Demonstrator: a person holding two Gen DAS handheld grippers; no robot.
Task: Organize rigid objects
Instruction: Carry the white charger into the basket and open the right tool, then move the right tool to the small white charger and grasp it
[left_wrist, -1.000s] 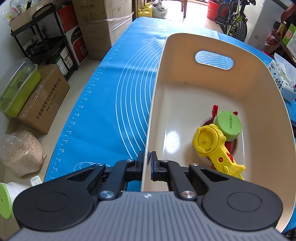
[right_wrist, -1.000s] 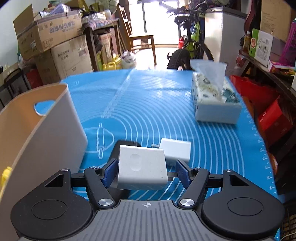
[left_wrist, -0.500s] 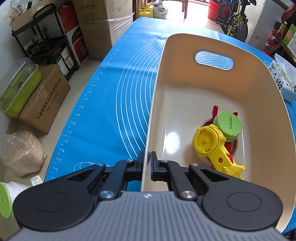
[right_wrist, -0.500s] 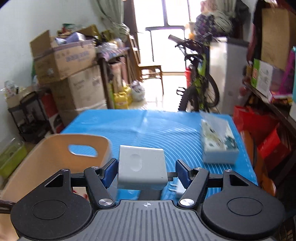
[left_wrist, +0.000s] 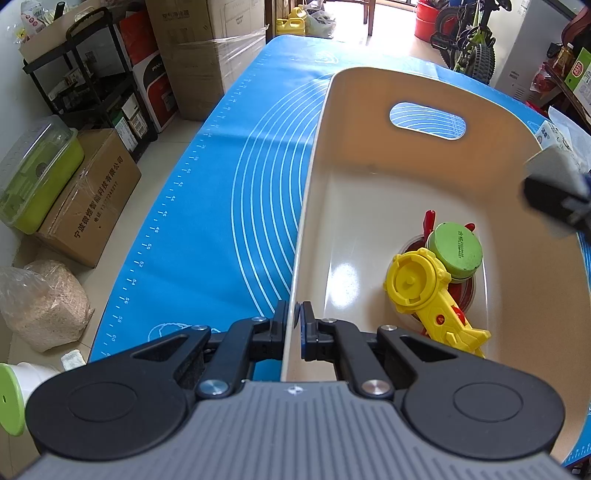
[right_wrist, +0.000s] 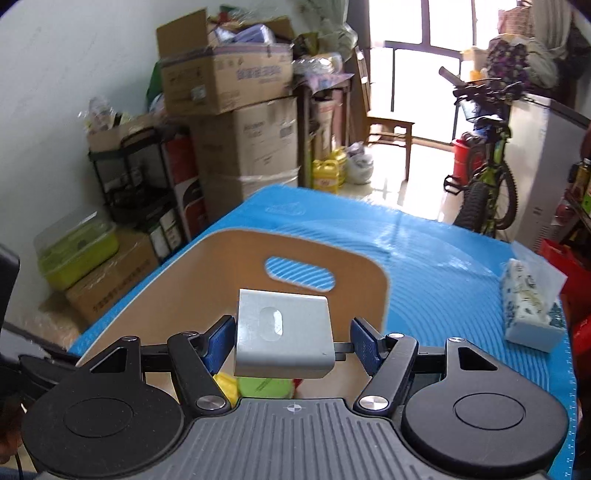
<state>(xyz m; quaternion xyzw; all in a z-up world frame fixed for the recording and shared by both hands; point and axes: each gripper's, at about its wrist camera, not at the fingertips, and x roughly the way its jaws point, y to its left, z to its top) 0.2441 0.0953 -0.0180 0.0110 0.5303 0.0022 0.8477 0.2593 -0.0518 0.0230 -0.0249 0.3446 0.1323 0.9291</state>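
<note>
The white block (right_wrist: 282, 338) rides in the right tool (right_wrist: 291, 341), whose blue pads stand wide and look clamped on its two sides, though the right-hand pad shows a sliver of gap in the right wrist view. It hangs in the air just above the near rim of the cream bin (right_wrist: 207, 273), so the step in hand reads as the carry: block lifted, now over the container. In the left wrist view the same block (left_wrist: 554, 166) shows at three o'clock, over the bin's right wall.

The left tool (left_wrist: 293, 325) is pinched together on the bin's near wall, steadying it on the blue mat (left_wrist: 240, 206) covering the counter.

Next move, as I judge it: bring the block over open floor, lower it, then spread the pads. Free floor lies toward twelve o'clock, below the handle cut-out (left_wrist: 426, 120).

Already in the bin: a yellow toy (left_wrist: 424, 291), a green lid (left_wrist: 458, 247) touching it, something red beneath both. They crowd the five o'clock corner, right under the incoming block; dropping there risks a stack or a clatter.

A tissue box (right_wrist: 532, 310) sits well apart on the mat at three o'clock, out of the way.
</note>
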